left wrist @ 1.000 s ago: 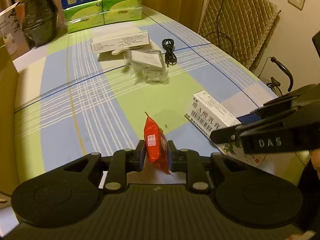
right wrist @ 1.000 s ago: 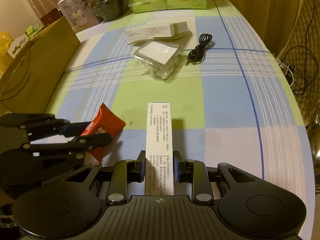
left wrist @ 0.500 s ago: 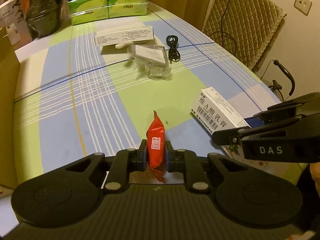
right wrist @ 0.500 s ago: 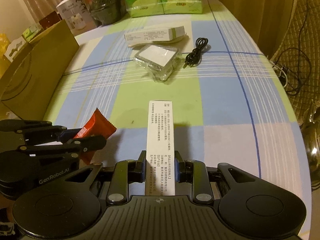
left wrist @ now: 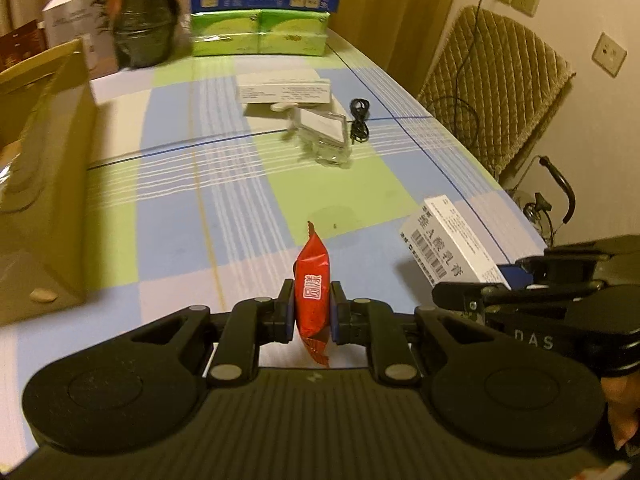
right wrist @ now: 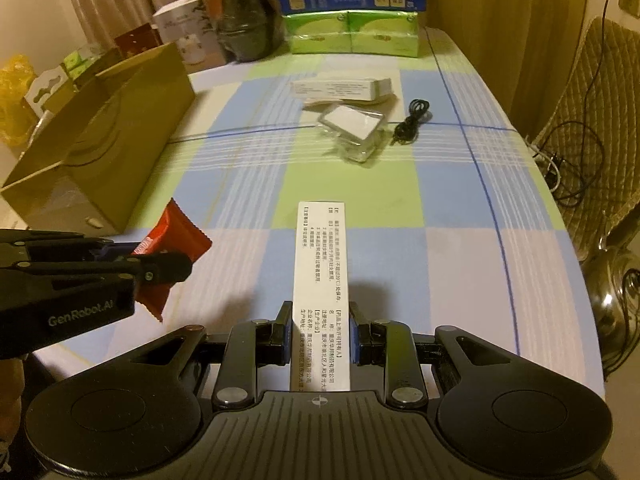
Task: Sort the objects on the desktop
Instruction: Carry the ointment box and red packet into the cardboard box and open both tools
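Through the left wrist camera we see our left tongs [left wrist: 312, 312] clamped on a red foil snack packet [left wrist: 313, 276], held on edge above the checked blue-and-green cloth counter [left wrist: 180, 216]. Through the right wrist camera, our right tongs [right wrist: 319, 338] pinch a long white printed carton [right wrist: 321, 276] lengthwise above the counter, with an open brown cardboard box [right wrist: 100, 148] at the left.
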The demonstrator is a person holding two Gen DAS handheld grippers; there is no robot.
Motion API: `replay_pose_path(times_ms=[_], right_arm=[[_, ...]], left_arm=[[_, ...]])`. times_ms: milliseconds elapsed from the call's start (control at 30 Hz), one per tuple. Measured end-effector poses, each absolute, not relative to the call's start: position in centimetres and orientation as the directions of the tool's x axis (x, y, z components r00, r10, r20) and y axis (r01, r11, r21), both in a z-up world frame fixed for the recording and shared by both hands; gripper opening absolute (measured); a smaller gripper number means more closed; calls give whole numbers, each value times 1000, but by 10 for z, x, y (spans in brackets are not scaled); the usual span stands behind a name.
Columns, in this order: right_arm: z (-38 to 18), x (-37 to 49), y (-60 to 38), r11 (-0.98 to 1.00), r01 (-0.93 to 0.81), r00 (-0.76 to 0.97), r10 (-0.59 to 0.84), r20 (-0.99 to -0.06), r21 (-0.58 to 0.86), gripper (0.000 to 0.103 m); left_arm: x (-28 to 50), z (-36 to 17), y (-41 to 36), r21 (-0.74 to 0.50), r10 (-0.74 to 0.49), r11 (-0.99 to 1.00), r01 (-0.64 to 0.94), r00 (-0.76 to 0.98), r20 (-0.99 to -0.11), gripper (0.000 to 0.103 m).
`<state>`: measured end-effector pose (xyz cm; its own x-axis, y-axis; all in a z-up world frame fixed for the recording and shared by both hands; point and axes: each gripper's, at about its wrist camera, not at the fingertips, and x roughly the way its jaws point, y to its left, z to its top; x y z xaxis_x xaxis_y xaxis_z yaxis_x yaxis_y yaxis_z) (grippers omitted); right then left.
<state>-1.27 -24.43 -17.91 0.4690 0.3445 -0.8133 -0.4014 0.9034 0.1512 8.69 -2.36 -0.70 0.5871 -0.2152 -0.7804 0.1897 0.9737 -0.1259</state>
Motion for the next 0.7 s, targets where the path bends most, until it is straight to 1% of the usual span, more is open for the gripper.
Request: replay_pose_path(times_ms=[267, 700], right_arm=[[-159, -35, -226, 879, -453, 486, 382, -786, 147, 23], [-141, -51, -211, 850, -506, 496, 423, -758, 144, 23]], left_arm=[[46, 13, -3, -136, -193, 981, 139, 612, -767, 12], [13, 30, 24, -142, -153, 987, 70, 643, -751, 12]])
